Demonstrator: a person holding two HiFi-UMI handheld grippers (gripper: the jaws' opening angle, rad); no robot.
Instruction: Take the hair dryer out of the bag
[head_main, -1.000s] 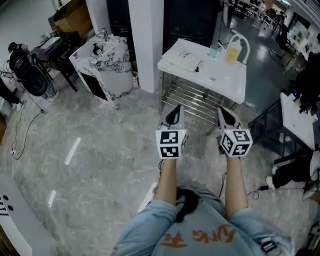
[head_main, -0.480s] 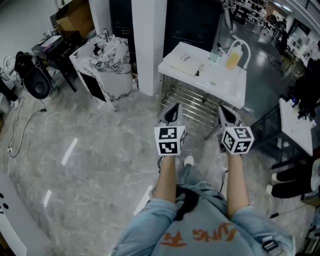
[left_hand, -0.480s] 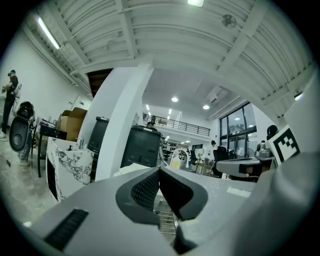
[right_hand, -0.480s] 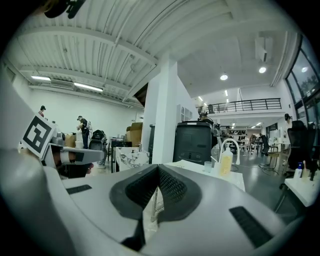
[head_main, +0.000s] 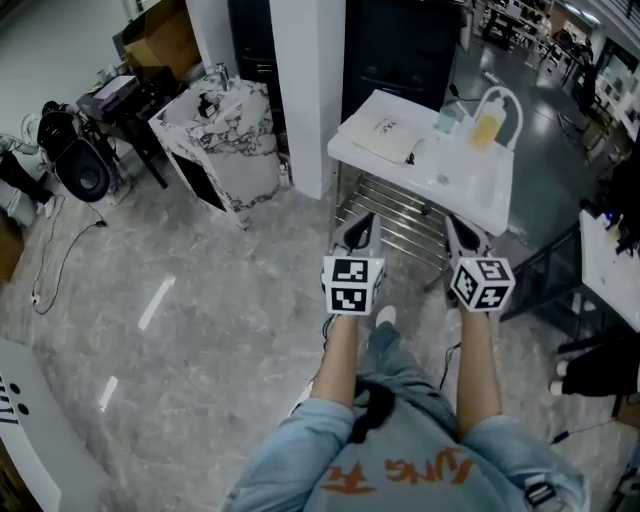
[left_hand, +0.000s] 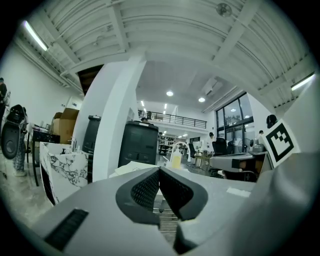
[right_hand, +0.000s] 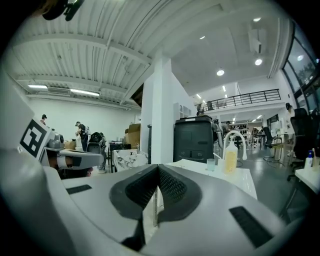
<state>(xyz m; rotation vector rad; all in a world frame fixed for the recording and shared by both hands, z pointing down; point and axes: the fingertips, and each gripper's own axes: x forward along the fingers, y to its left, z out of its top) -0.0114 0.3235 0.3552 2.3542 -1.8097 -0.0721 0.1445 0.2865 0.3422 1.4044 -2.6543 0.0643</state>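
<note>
The table (head_main: 440, 182) has come nearer to both grippers. The left gripper (head_main: 360, 226) and right gripper (head_main: 462, 228) point level toward it, side by side, jaws closed on nothing. Bag and dryer cannot be made out.

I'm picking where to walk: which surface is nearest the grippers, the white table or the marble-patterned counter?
The white table, directly ahead of the left gripper and right gripper; the marble-patterned counter sits farther left, beyond the white pillar.
</note>
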